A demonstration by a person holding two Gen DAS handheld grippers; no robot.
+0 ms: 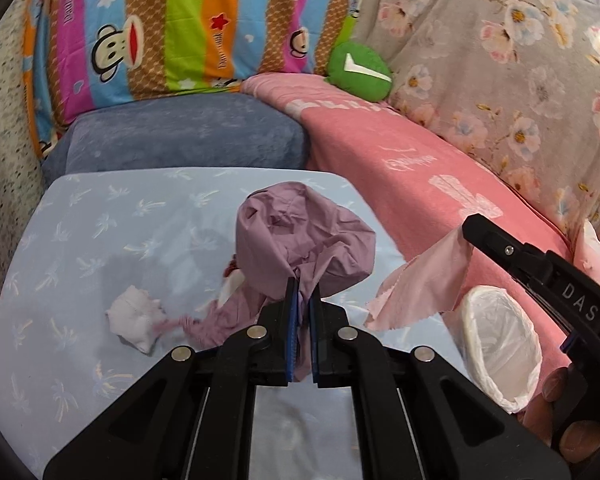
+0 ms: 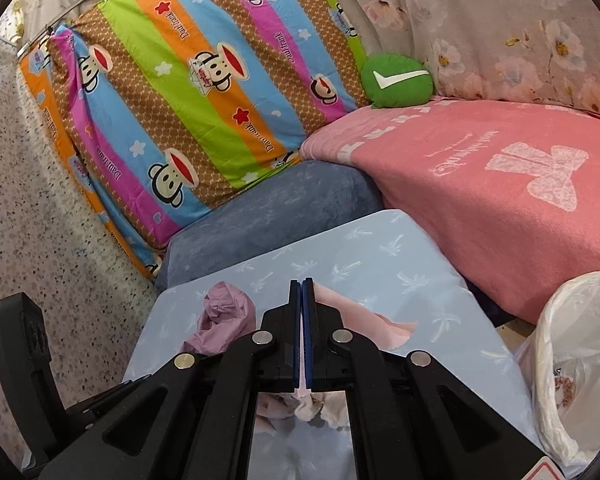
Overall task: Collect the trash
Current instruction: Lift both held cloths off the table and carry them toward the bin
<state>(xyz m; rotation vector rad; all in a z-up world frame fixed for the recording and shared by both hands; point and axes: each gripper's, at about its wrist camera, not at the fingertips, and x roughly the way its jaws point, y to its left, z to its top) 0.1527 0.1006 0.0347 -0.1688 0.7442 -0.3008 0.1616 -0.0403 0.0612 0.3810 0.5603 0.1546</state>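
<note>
Two sets of tongs are both busy over the light blue bench (image 1: 100, 240) right now. The left tongs (image 1: 304, 292) are clenching a crumpled mauve piece of cloth (image 1: 300, 236), which is bulging up past the tips and trailing a bit down toward the bench. The right tongs (image 2: 302, 292) are clamping a thin pale pink sheet (image 2: 364, 320), jaws pressed tight on it; from the left camera that pink sheet (image 1: 424, 284) is hanging off the tip of the right tongs (image 1: 470, 226), just beside the mauve cloth.

One crumpled white wad (image 1: 134, 320) is lying on the bench, on the far side of the mauve cloth from the pink sheet, nobody touching it.

The trash bin (image 2: 572, 344) with a white plastic liner is sitting right off the bench edge, on the pink-sheet side, next to the pink blanket (image 2: 480, 208). Beyond the bench a blue-grey cushion (image 2: 268, 216) is sitting, with a striped monkey-print pillow (image 2: 188, 92) behind it and a green round plush (image 2: 398, 80) near the blanket.
</note>
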